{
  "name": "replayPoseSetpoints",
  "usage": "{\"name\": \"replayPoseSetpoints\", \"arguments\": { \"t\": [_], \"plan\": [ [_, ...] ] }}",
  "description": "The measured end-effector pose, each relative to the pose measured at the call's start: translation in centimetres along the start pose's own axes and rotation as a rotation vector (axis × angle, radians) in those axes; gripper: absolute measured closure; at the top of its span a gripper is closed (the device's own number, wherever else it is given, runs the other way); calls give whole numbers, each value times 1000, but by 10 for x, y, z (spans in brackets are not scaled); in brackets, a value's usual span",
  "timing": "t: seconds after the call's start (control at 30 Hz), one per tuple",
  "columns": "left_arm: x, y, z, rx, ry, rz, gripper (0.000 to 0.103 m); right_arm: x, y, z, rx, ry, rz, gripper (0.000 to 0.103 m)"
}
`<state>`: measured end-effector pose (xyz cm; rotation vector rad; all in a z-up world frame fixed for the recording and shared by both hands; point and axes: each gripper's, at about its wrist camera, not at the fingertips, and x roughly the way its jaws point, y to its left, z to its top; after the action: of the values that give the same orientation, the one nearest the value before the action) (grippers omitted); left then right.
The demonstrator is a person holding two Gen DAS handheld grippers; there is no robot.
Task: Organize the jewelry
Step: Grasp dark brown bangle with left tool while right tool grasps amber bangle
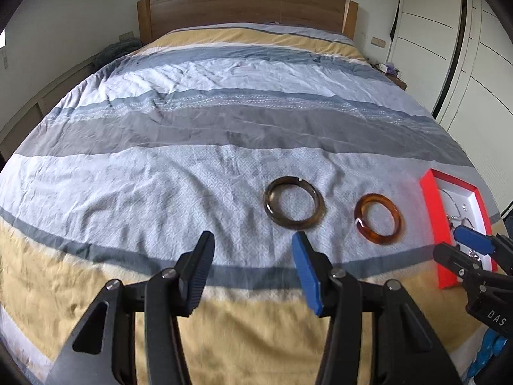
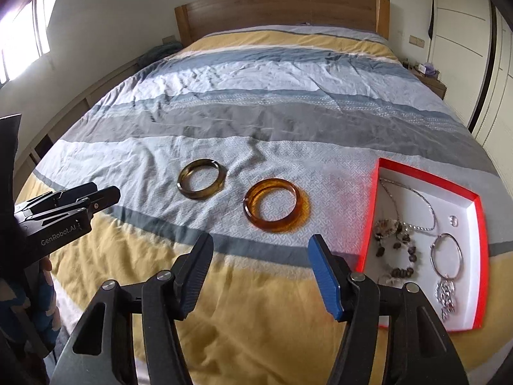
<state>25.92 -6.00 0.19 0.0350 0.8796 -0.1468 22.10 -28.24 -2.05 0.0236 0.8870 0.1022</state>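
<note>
The bedspread [image 2: 224, 73] was matt, creased woven cloth, with a fine printed pattern on its pale band. The headboard [image 2: 282, 9] looked like smooth, satin wood. The dark bangle [image 2: 201, 183] and the amber bangle [image 2: 272, 205] were glossy and translucent, like resin or glass. The red box [image 2: 477, 224] seemed matt card, holding a shiny metal chain [image 2: 426, 205] and hoop [image 2: 447, 256].

Bed [image 1: 224, 102] stretches ahead of each claw, covered by a striped duvet [image 2: 256, 122] in yellow, grey, blue and white bands, creased. Wooden headboard [image 1: 247, 6] at the far end, against a pale wall. Window [image 2: 19, 38] far left of the right claw, bright. White wardrobe doors [image 1: 449, 48] far right. Small bedside table [image 2: 429, 80] beyond on the right, with small items too blurred to tell. Dark bundle of cloth [image 1: 115, 51] left of the headboard.
</note>
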Motion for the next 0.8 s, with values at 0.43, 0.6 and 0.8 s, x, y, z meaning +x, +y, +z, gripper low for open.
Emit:
{"name": "replayPoseSetpoints", "arguments": {
  "t": [0.43, 0.6, 0.8],
  "plan": [
    [131, -6, 20, 34, 102, 16, 55, 134, -27, 22, 29, 119, -98, 55],
    [143, -7, 21, 39, 79, -2, 55, 145, -23, 18, 1, 69, -123, 55],
    [145, -15, 22, 69, 41, 5, 67, 149, -24, 14, -2, -4, -120, 67]
  ]
}}
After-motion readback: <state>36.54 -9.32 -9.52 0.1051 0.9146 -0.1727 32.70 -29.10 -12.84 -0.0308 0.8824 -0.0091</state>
